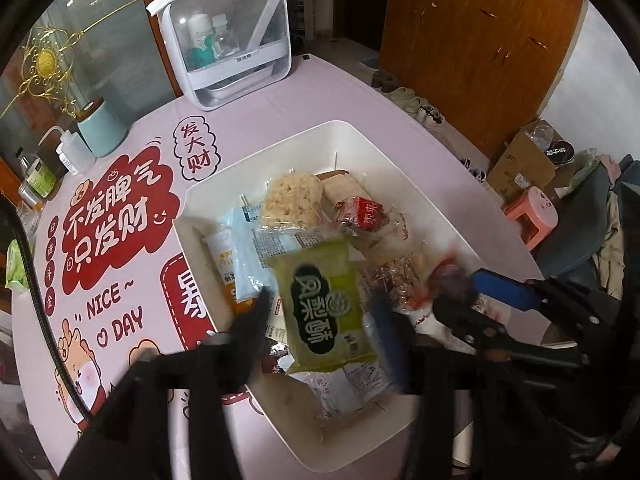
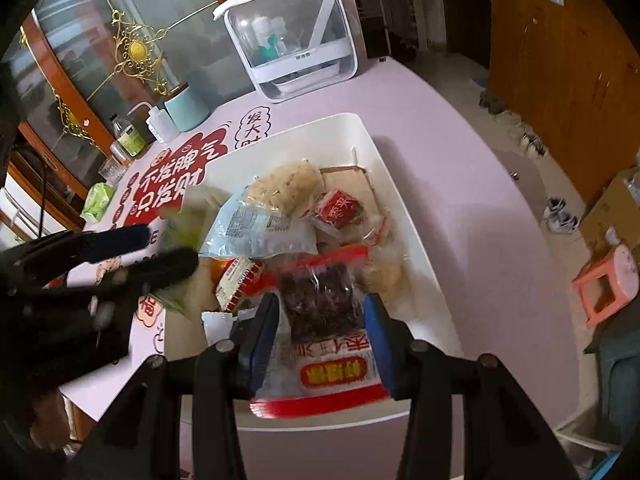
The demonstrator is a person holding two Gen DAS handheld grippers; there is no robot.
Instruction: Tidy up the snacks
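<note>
White bin [image 1: 352, 136] holds snack packets, green pastry pack [image 1: 328, 300] on top.

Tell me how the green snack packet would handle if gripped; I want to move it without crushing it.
The green packet looks like a soft film pouch, so it would probably flex rather than stay stiff. Its glossy wrapper may slip between the left gripper pads. It seems small and puffy, likely light, and whatever is inside could crush under a hard squeeze. It lies over other snacks in the white bin.
</note>
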